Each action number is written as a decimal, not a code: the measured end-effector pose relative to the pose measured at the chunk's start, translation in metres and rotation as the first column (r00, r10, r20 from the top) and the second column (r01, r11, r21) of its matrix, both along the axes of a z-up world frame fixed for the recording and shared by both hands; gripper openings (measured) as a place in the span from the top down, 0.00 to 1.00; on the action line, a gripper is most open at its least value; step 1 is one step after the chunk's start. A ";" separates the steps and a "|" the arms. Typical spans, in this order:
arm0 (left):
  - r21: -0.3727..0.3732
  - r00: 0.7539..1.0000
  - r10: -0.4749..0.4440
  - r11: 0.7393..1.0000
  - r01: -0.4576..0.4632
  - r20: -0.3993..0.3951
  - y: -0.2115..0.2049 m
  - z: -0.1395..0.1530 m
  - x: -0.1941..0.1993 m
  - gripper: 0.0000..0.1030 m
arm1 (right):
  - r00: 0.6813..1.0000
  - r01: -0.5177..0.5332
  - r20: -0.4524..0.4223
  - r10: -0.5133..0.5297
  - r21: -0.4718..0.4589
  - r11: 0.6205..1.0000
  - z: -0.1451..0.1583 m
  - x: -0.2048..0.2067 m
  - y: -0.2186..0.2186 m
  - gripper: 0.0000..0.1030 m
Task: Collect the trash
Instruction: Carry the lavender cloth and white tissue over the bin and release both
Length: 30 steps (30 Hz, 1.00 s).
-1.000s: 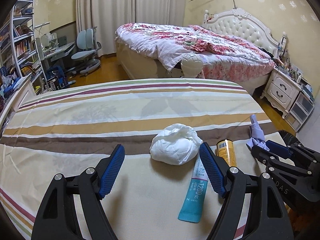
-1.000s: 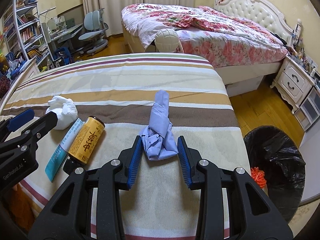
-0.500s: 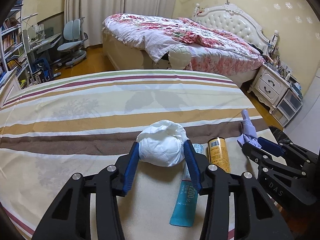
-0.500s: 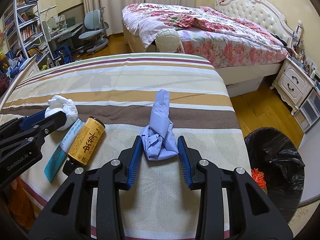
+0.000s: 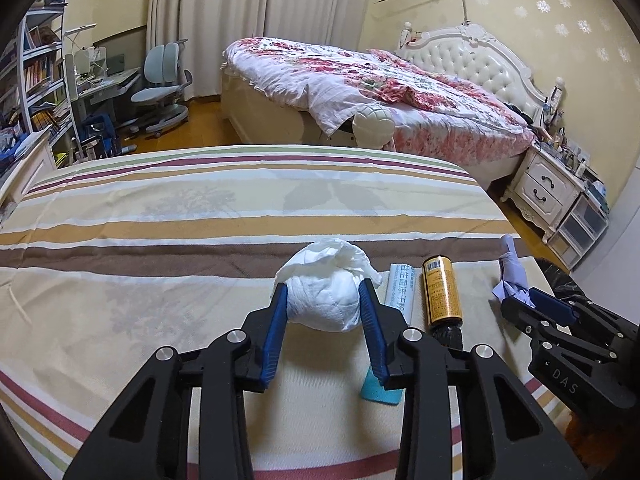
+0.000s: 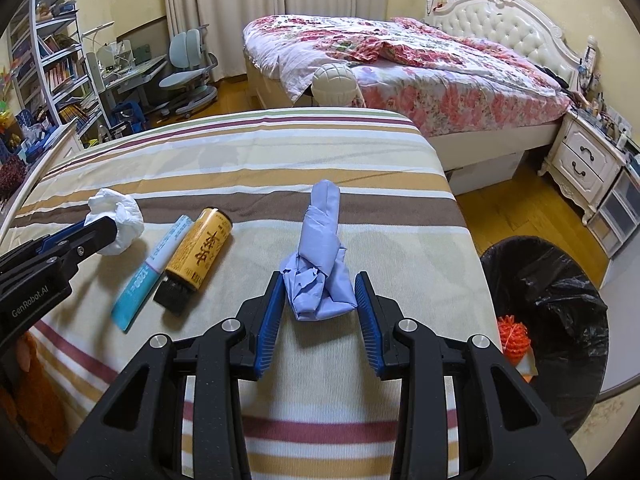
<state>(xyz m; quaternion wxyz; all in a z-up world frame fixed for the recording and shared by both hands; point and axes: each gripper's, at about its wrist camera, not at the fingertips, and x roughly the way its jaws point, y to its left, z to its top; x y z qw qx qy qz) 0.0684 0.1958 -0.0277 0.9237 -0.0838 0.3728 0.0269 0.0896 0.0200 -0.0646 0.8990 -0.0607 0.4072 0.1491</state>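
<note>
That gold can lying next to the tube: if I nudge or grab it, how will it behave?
The gold can lies on its side on the striped bedcover, so a sideways nudge would probably roll it, though the tube against it may block one way. It looks rigid and smooth, so possibly slippery between pads.

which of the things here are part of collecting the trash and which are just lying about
Part of the job:
- crumpled white paper wad, in the left gripper
- crumpled pale blue paper bundle, in the right gripper
- black-lined trash bin
- possibly the yellow cylindrical bottle and the teal-and-white tube

Just lying about:
- white ball
- grey desk chair
- white nightstand
</note>
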 end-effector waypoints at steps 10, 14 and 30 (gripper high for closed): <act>-0.010 0.998 0.008 1.000 -0.007 0.061 -0.015 0.019 -0.036 0.65 | 0.999 0.011 0.053 -0.011 0.018 1.000 0.018 -0.036 -0.018 0.66; -0.010 0.996 -0.020 1.000 0.021 0.085 -0.032 0.026 -0.044 0.65 | 0.997 0.033 0.076 -0.035 0.021 0.999 0.025 -0.048 -0.034 0.66; 0.023 0.968 -0.217 0.976 0.215 0.127 -0.137 0.034 -0.033 0.65 | 0.969 0.219 0.111 -0.220 0.017 0.975 0.030 -0.053 -0.134 0.66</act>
